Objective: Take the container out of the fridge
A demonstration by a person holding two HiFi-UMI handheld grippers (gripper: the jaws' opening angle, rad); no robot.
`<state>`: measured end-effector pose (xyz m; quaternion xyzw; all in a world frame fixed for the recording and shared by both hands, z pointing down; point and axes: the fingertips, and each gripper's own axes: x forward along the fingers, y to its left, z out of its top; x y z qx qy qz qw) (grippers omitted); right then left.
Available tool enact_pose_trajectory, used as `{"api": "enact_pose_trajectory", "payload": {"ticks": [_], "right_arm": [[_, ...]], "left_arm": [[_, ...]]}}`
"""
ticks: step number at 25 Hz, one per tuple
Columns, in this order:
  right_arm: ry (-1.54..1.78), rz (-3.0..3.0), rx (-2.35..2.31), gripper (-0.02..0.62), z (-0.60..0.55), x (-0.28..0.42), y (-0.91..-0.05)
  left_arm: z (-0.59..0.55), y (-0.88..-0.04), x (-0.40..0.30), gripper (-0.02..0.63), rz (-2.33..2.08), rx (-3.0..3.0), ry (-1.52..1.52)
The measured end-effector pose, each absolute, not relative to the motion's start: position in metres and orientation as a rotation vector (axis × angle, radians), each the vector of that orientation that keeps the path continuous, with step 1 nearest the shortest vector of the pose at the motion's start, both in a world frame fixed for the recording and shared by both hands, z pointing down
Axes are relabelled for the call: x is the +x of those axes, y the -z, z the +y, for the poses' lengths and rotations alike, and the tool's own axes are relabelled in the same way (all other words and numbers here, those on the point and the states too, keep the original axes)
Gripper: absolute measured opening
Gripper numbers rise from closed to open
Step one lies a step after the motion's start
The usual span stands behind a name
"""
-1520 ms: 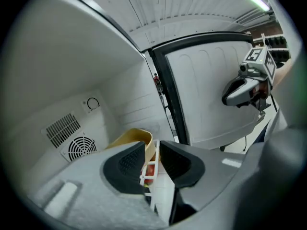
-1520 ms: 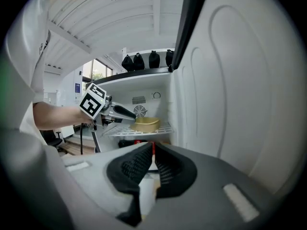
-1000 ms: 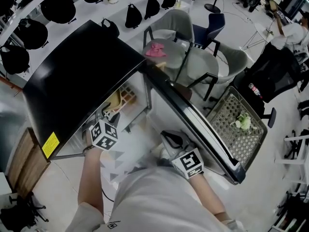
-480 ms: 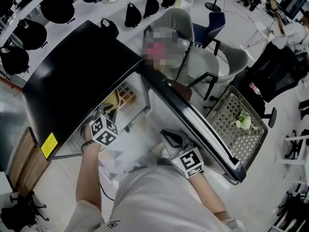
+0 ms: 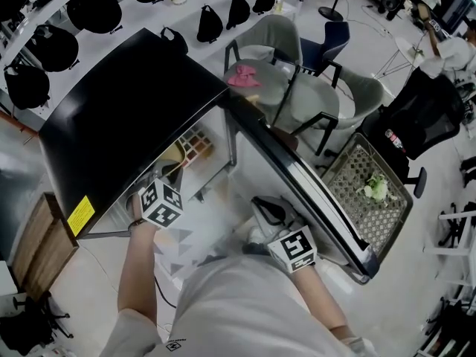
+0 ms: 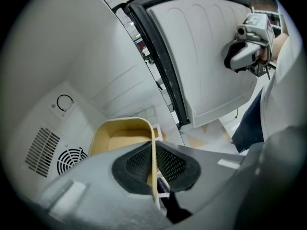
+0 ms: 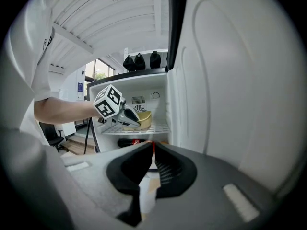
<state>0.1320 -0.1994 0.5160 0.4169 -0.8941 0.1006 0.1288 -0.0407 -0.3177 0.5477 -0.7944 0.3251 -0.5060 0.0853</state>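
A cream-yellow container (image 6: 122,133) stands on the wire shelf (image 7: 156,128) inside the open fridge (image 5: 126,117). My left gripper (image 6: 153,150) reaches into the fridge and is shut on the container's near wall, one pad inside and one outside. The right gripper view shows the same grip from outside: the left gripper (image 7: 129,119) on the container (image 7: 145,120). In the head view the container (image 5: 175,155) peeks out under the fridge top. My right gripper (image 7: 152,145) is shut with nothing in it, beside the door's inner face (image 7: 230,90).
The fridge door (image 5: 297,177) stands open to the right. A dark bottle with a red label (image 7: 132,142) lies below the shelf. A wire basket (image 5: 364,192) holding something green sits beyond the door. Chairs (image 5: 312,99) stand behind and a wooden board (image 5: 41,248) lies at the left.
The left gripper's marker cube has shifted slightly deeper toward the fridge opening. The right gripper stays by the door.
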Motion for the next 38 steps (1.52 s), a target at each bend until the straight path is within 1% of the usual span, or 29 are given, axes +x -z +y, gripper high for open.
{"api": "enact_pose_trajectory", "payload": {"ticks": [9, 17, 20, 30, 38], "right_arm": [[-0.274, -2.559, 1.313, 0.018, -0.190, 0.135, -0.507], [-0.257, -2.542, 1.351, 0.018, -0.182, 0.124, -0.497], [-0.240, -2.548, 1.343, 0.018, -0.181, 0.115, -0.492], [-0.163, -2.614, 1.255, 0.018, -0.176, 0.065, -0.475], [-0.114, -2.678, 1.148, 0.018, -0.166, 0.026, -0.464]], "left_arm": [[-0.278, -0.511, -0.019, 0.018, 0.968, -2.530, 1.261], [-0.235, -0.462, -0.003, 0.018, 1.033, -2.810, 0.741], [-0.218, -0.451, -0.004, 0.017, 1.032, -2.884, 0.593], [-0.168, -0.436, -0.037, 0.017, 1.147, -3.036, 0.205], [-0.140, -0.439, -0.076, 0.017, 1.275, -2.976, 0.129]]}}
